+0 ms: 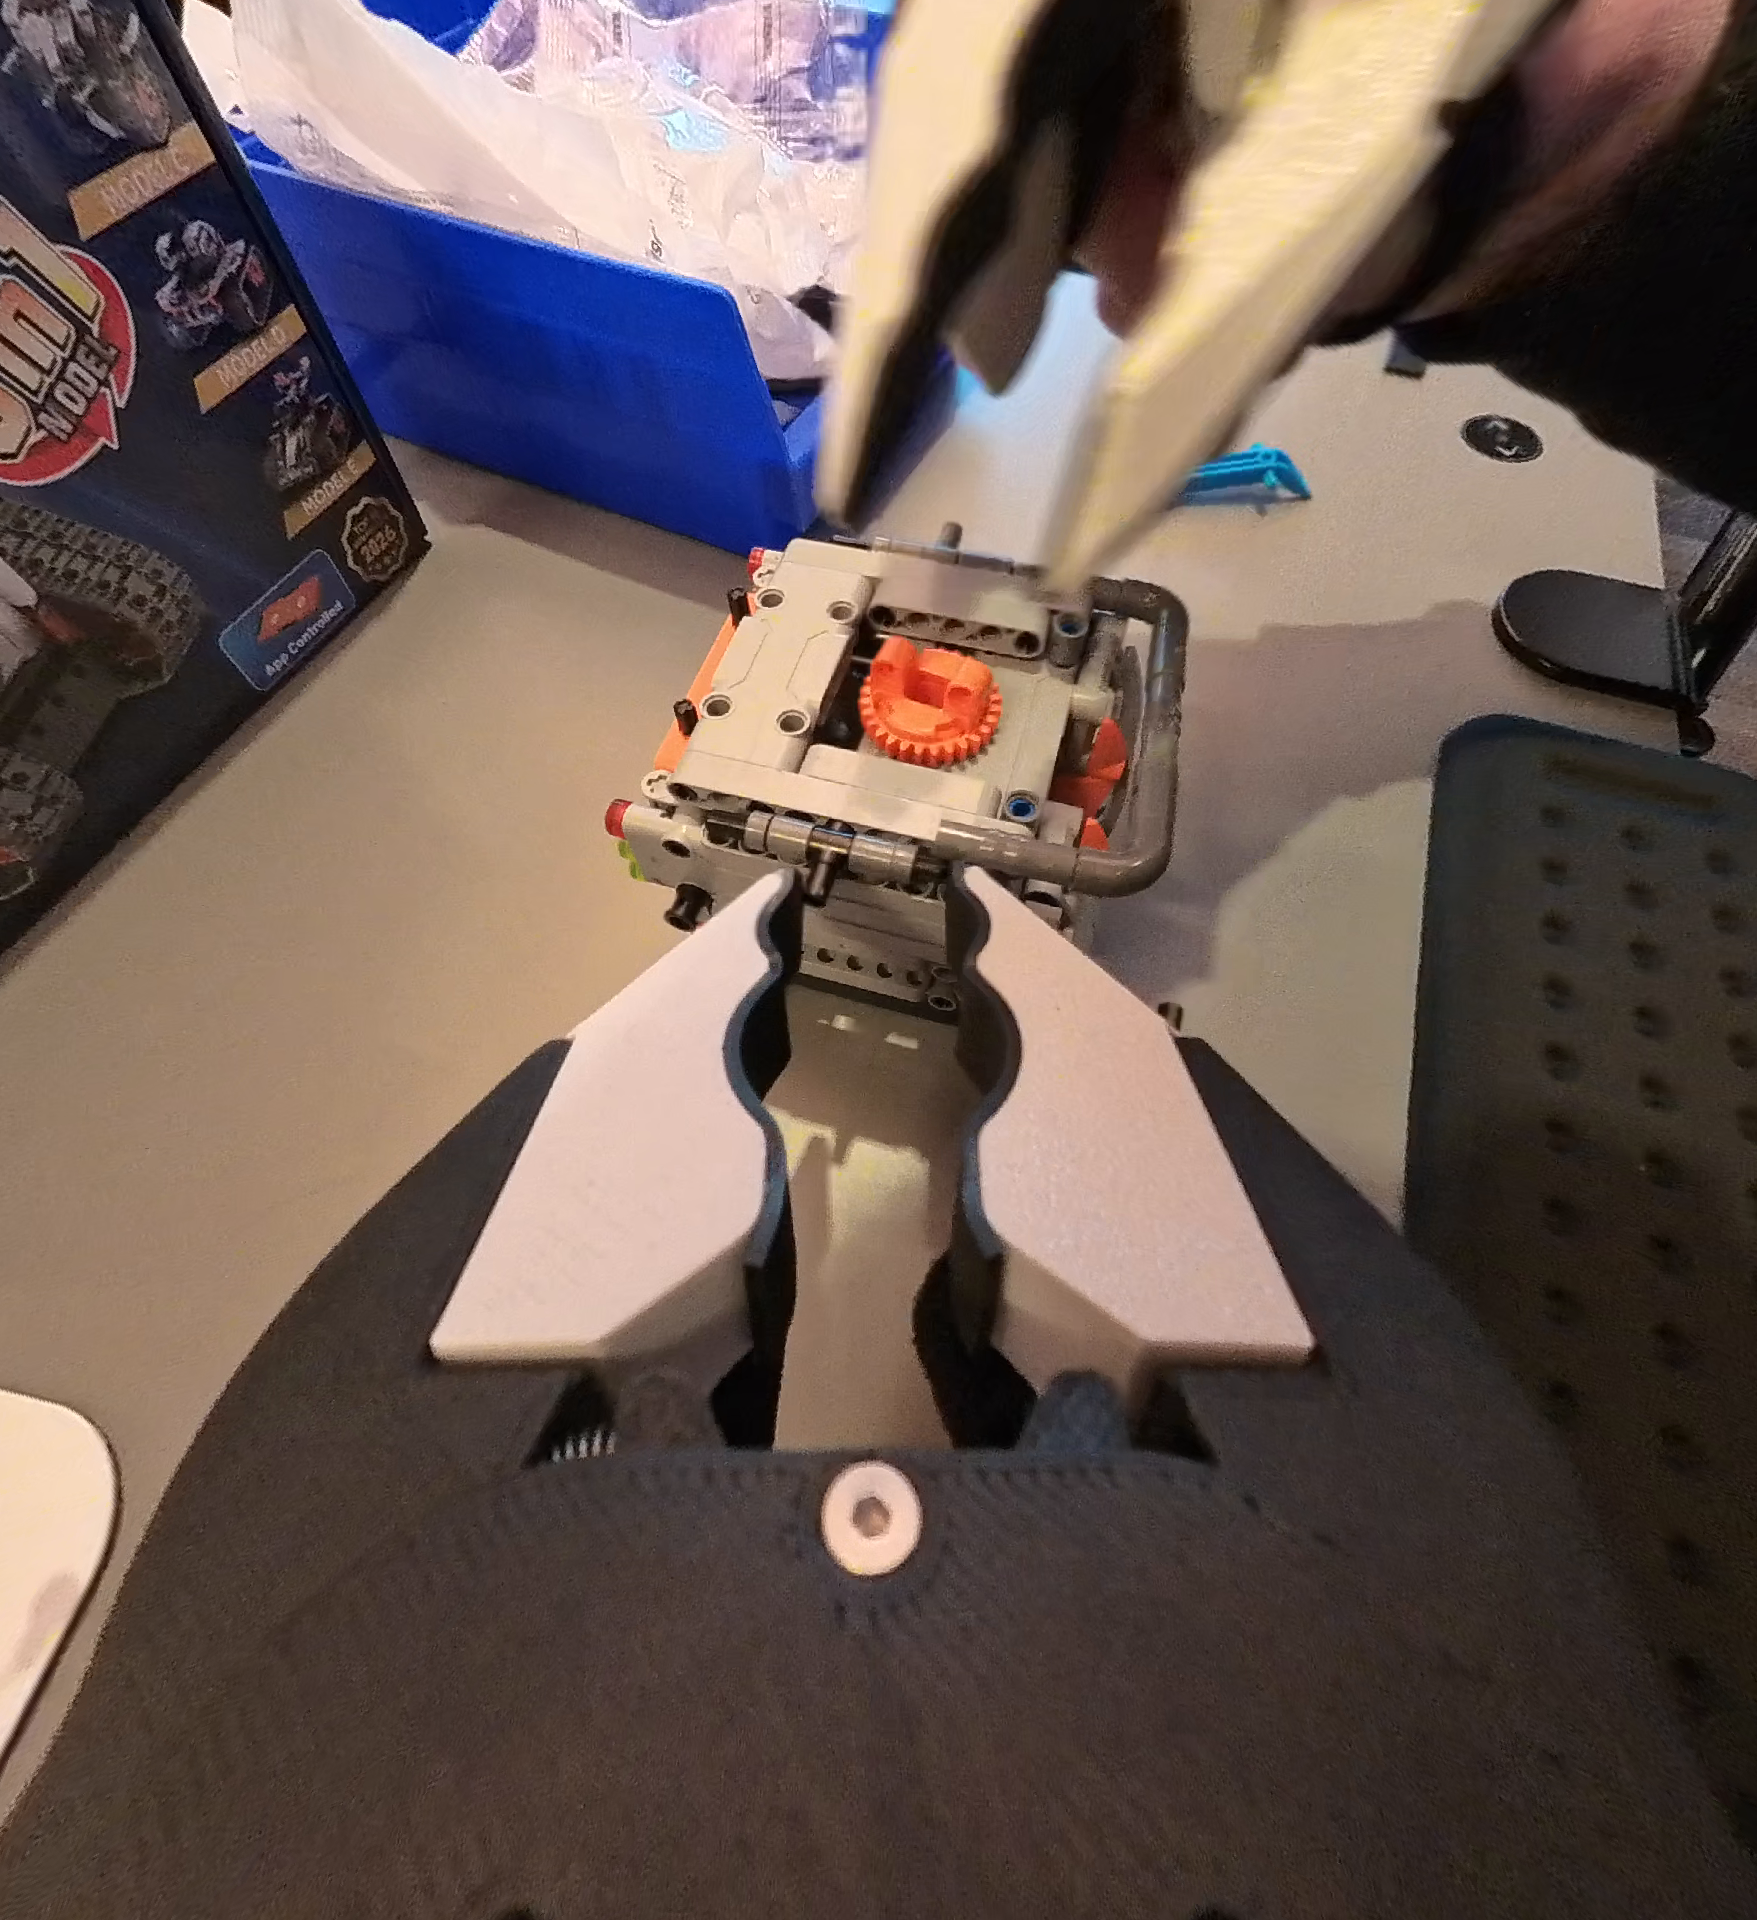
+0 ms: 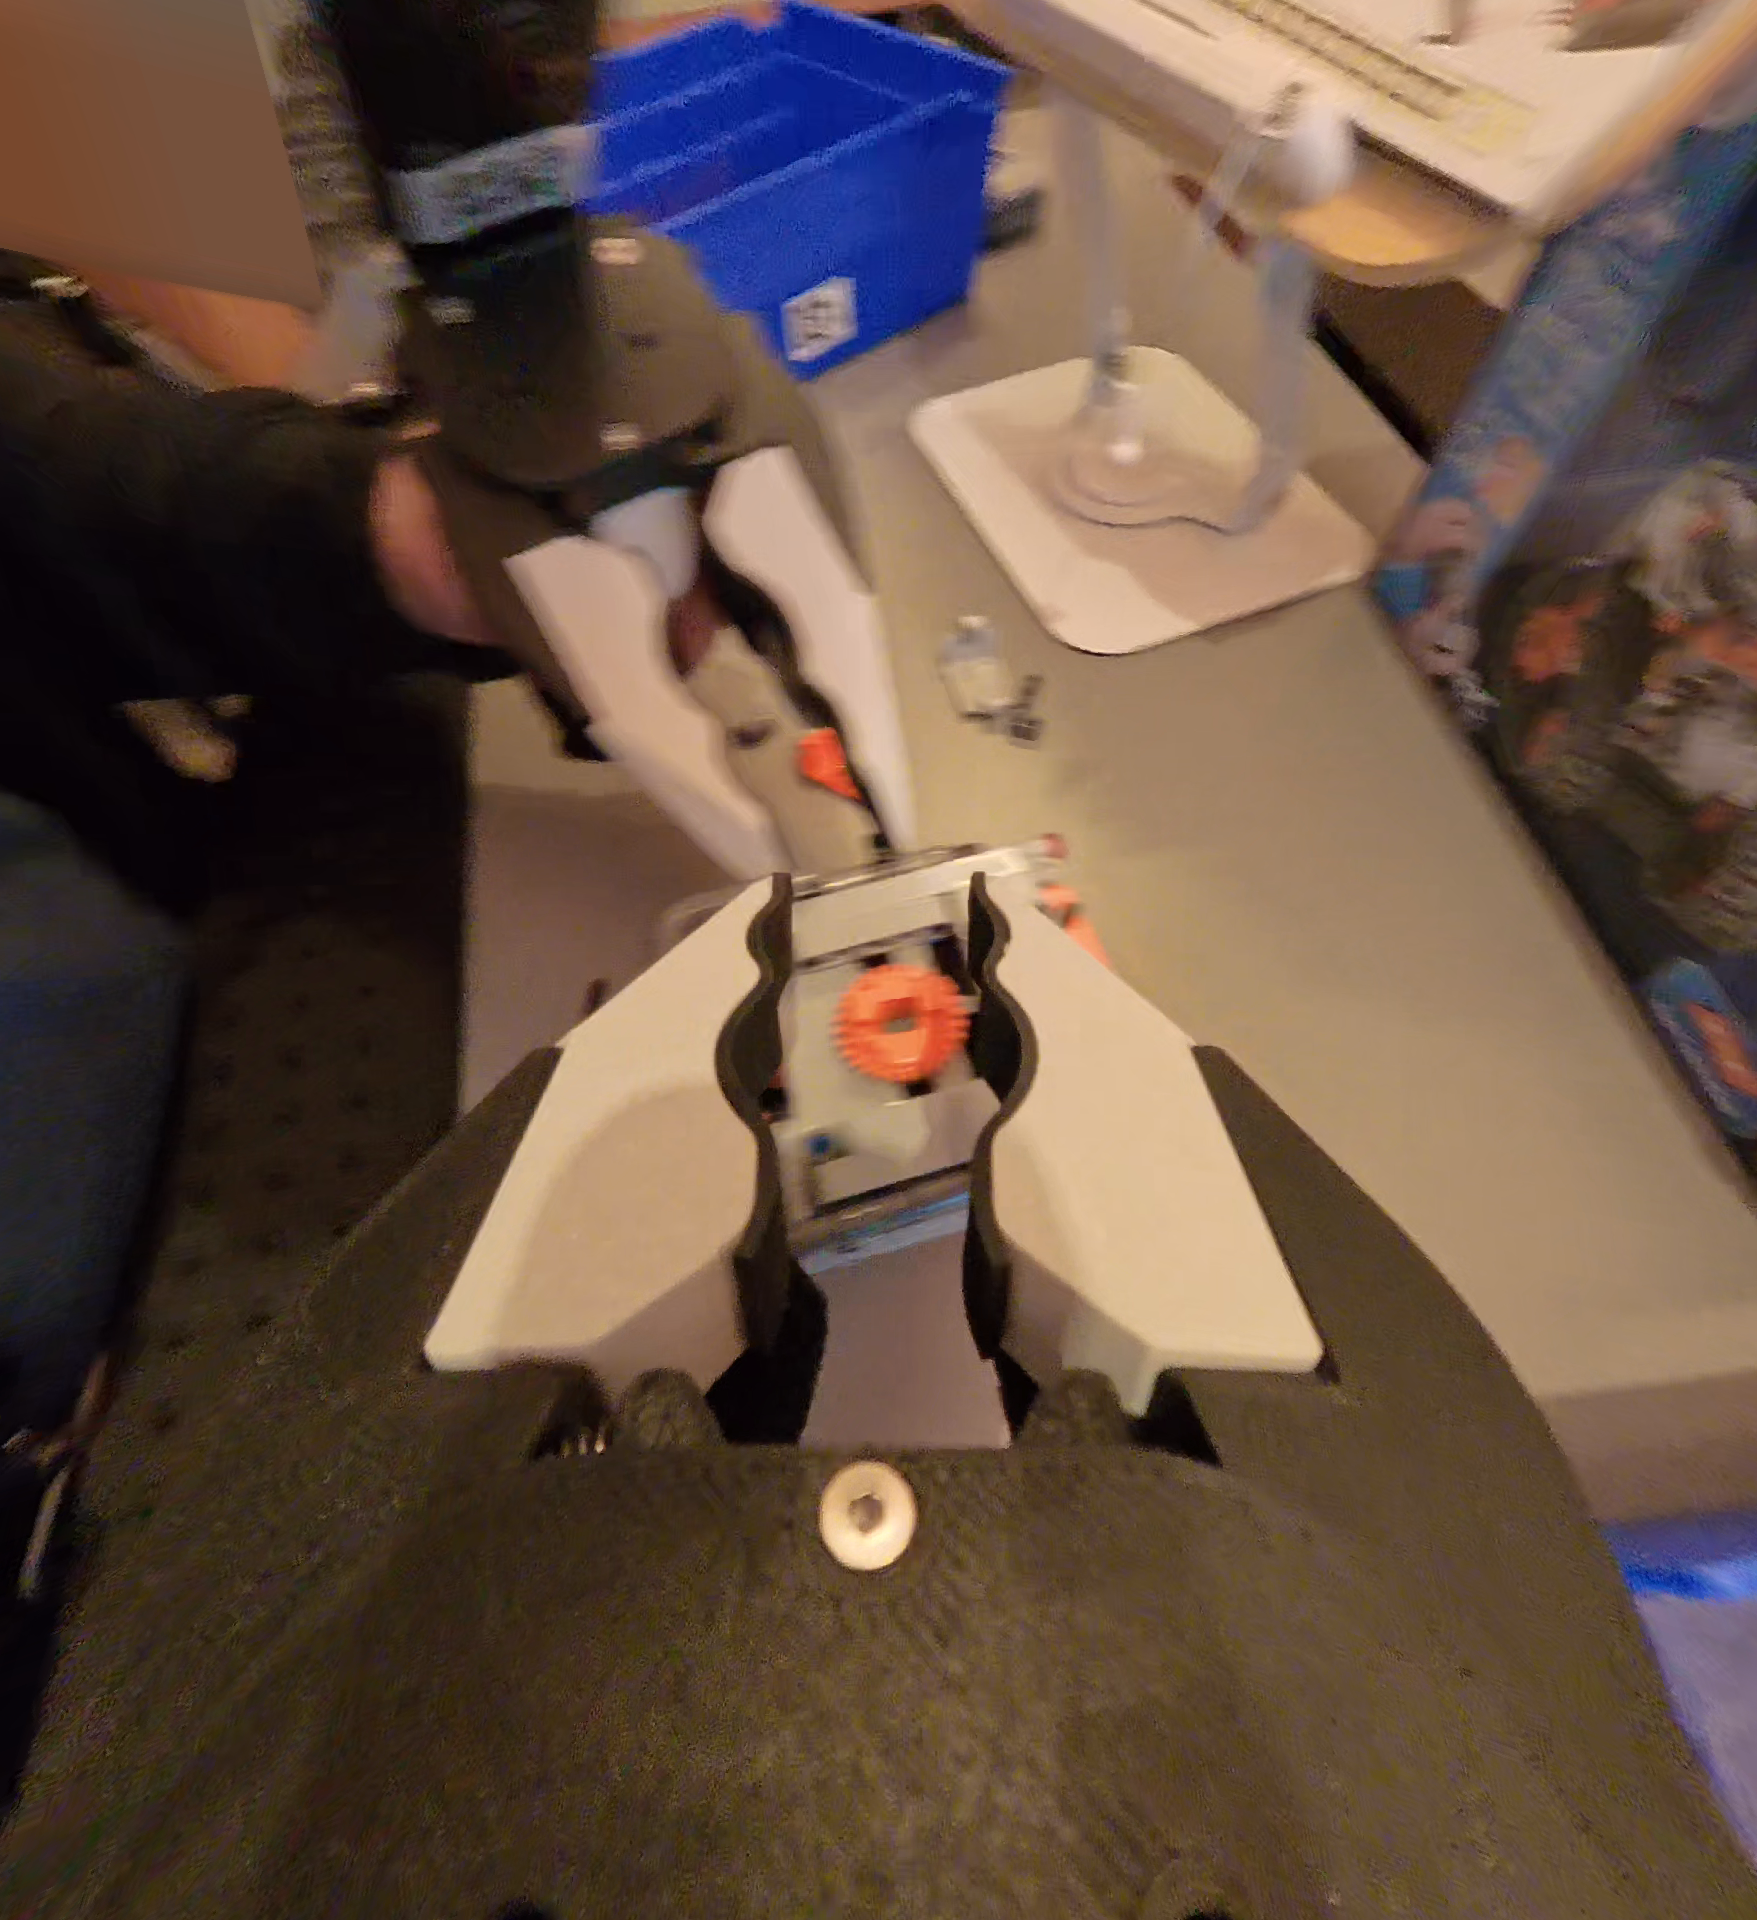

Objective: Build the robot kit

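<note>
Counts: one brick model [image 1: 812, 675], one orange gear [image 1: 928, 707] on top of it, two claws, one blue bin [image 1: 541, 353], one printed box [image 1: 126, 416], one black dotted pad [image 1: 1601, 1039], one stand [image 2: 1144, 520] on a white base, one small blue part [image 1: 1248, 473], and a few loose bits [image 2: 988, 665].

The model is mid-table [image 1: 334, 831], between my two claws. My left claw [image 1: 874, 888] is clamped on its near grey end, fingers only as far apart as that part is wide. My right claw [image 2: 874, 883] comes at the far edge from above with fingers spread. The tips are blurred, so I cannot tell whether they touch.

Room: the box stands near on the left and the bin is just beyond the model, far left. The pad lies near on the right, over the table's right edge. The blue part is far right, well apart. In the right wrist view the stand and loose bits sit past my left claw. Bare table shows left and right of the model.

Pose: the model top is roughly square, with no clear long axis. The gear face points up. A grey bent tube runs along its right side and near corner.
</note>
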The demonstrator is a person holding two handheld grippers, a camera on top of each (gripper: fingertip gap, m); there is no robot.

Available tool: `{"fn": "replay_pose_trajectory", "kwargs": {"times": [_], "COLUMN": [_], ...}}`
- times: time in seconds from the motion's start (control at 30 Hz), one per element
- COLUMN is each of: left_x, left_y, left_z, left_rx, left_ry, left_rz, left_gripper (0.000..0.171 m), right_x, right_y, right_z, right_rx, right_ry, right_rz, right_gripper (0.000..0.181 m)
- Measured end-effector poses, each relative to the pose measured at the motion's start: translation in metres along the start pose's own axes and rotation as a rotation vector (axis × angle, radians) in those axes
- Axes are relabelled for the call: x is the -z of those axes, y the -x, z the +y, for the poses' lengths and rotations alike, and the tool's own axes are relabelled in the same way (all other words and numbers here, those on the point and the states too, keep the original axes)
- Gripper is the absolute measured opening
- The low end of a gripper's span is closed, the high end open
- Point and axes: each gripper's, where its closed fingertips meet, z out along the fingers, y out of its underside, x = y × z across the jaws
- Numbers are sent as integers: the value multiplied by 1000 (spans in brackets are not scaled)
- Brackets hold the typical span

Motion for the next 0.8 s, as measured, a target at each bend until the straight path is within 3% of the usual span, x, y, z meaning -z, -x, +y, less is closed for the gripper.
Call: {"fn": "replay_pose_trajectory", "kwargs": {"times": [0.1, 0.23, 0.57, 0.8], "left_x": [-2, -3, -6, -6], "left_y": [0, 0, -1, 0], "left_z": [-1, -2, -5, -4], "left_rx": [2, -5, -17, 44], "left_ry": [2, 6, -5, -24], "left_rz": [-6, -9, -5, 33], "left_gripper": [24, 24, 22, 21], "right_x": [-15, -33, -31, -32], "right_y": [-26, -32, -39, -40], "right_z": [5, 19, 23, 23], "right_rx": [-83, -107, -177, -176], "right_ry": [40, 112, 113, 124], "right_rz": [-6, -50, -78, -63], "right_gripper": [35, 33, 13, 9]}}
